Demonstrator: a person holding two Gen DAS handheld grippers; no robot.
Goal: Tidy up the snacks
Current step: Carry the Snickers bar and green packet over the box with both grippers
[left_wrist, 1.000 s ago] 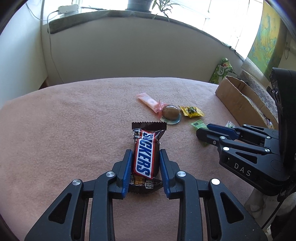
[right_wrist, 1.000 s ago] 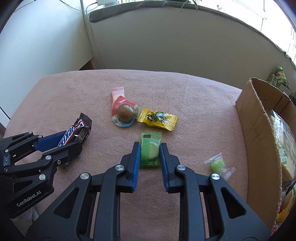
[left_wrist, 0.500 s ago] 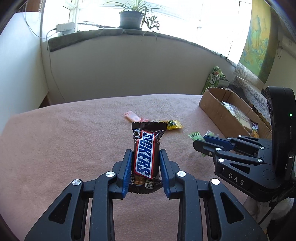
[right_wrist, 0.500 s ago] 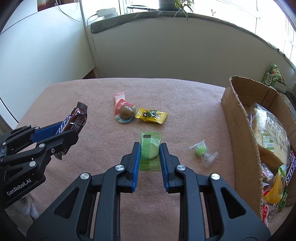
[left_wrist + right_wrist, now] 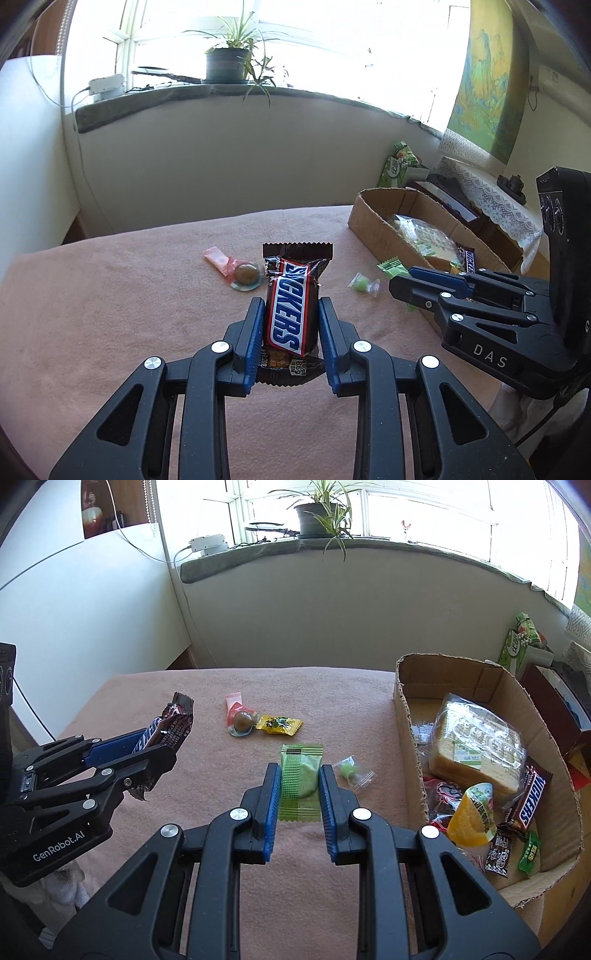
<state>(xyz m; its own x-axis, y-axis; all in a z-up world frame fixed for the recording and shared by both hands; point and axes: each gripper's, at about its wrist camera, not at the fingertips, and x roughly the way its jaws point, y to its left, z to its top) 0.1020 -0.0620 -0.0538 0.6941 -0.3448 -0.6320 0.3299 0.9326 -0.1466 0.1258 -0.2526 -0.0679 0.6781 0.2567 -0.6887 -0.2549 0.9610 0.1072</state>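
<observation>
sunlit window ledge with a potted plant (image 5: 317,517) sits behind a table (image 5: 184,686) draped in pink fleece cloth. the left gripper (image 5: 288,314) has its fingers clamped on a brown, red and blue snickers bar (image 5: 291,299), held clear above the cloth. the right gripper (image 5: 297,781) has its fingers clamped on a flat green foil-wrapped snack packet (image 5: 300,779), also lifted.

at the table's right edge stands an open brown cardboard box (image 5: 402,716), already holding a clear bag of sliced bread (image 5: 476,746), another snickers, an orange jelly cup and some small packets, so part of the sorting looks done.

left on the cloth: a round brown candy in a pink and clear wrapper (image 5: 242,720), a yellow wrapped candy (image 5: 279,723) touching it, and a small green candy in clear wrap (image 5: 349,770) nearer the box. judging by this, two items are in transit and three remain to collect.
</observation>
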